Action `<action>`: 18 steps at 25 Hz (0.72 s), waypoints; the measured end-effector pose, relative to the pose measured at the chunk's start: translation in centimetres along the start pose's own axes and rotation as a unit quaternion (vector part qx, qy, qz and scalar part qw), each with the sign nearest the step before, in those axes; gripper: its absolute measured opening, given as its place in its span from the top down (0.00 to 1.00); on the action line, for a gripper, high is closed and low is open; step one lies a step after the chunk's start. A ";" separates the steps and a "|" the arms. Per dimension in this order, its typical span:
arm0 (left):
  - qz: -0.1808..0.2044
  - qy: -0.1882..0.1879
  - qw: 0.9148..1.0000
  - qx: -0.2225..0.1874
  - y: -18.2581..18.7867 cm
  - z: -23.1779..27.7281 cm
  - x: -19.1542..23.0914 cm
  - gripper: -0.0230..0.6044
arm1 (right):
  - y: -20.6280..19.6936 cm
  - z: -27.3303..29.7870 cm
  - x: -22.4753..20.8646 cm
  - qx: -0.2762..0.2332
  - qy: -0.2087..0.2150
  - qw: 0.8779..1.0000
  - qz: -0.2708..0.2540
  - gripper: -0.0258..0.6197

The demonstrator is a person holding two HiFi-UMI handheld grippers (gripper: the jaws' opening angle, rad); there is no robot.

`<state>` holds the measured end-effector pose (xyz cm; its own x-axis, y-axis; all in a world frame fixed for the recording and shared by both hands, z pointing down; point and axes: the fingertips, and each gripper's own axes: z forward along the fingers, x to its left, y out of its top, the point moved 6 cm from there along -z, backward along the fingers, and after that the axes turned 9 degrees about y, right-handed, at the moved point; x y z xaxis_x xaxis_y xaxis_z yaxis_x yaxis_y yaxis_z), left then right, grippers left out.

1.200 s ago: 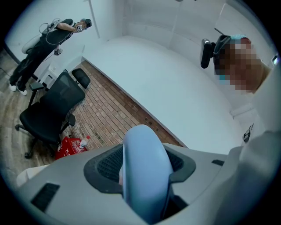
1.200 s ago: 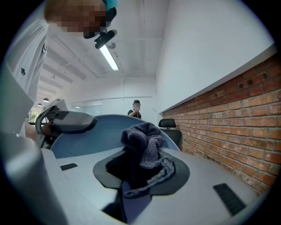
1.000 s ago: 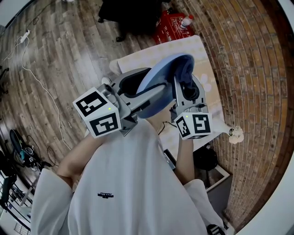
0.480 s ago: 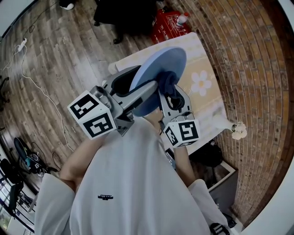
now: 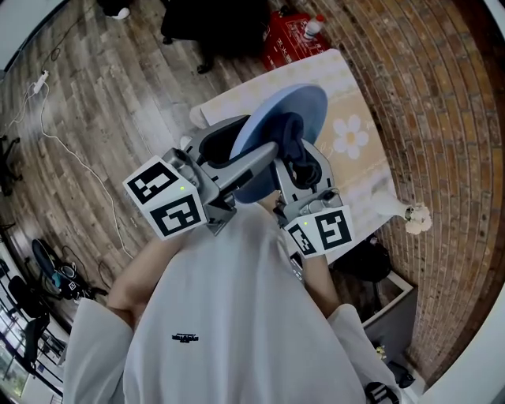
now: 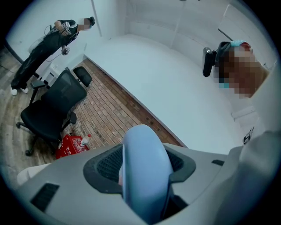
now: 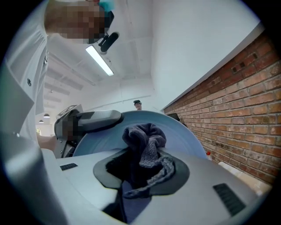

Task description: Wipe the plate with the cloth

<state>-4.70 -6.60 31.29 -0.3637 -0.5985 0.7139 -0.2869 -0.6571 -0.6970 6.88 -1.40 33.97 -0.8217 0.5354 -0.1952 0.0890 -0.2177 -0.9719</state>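
Observation:
I hold a light blue plate (image 5: 304, 106) up on edge in front of my chest, above the table. My left gripper (image 5: 254, 158) is shut on the plate's rim; in the left gripper view the plate (image 6: 145, 169) fills the gap between the jaws edge-on. My right gripper (image 5: 293, 162) is shut on a bunched dark blue cloth (image 5: 289, 138), which presses against the plate's face. In the right gripper view the cloth (image 7: 145, 147) sticks out of the jaws against the plate (image 7: 184, 136), with the left gripper (image 7: 94, 121) clamped on the plate's far rim.
Below lies a small table with a cream flower-print cover (image 5: 359, 162). A red crate with a bottle (image 5: 292, 39) and a black office chair (image 5: 205, 24) stand on the wooden floor beyond it. A brick wall (image 5: 442, 118) runs along the right.
The right gripper with the cloth has slid from the plate's upper right part down towards me along its face. The plate and left gripper shifted only slightly.

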 end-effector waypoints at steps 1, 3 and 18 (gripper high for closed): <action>-0.002 -0.001 1.000 0.002 0.0 0.0 0.0 0.57 | 0.3 0.0 -0.3 -0.005 0.000 1.000 0.001 0.74; -0.009 -0.001 1.000 0.003 -0.1 -0.1 0.1 0.57 | 0.8 -0.2 -1.0 -0.016 -0.004 1.000 0.005 0.74; 0.035 0.053 0.998 0.015 -0.1 -1.7 2.3 0.57 | 1.4 -7.8 -5.7 -0.033 -0.142 0.989 0.001 0.74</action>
<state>-7.00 -7.16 32.85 -0.4745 -0.5923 0.6511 -0.2314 -0.6297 -0.7415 16.09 1.63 32.72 -0.9460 0.2813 -0.1615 0.1197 -0.1599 -0.9799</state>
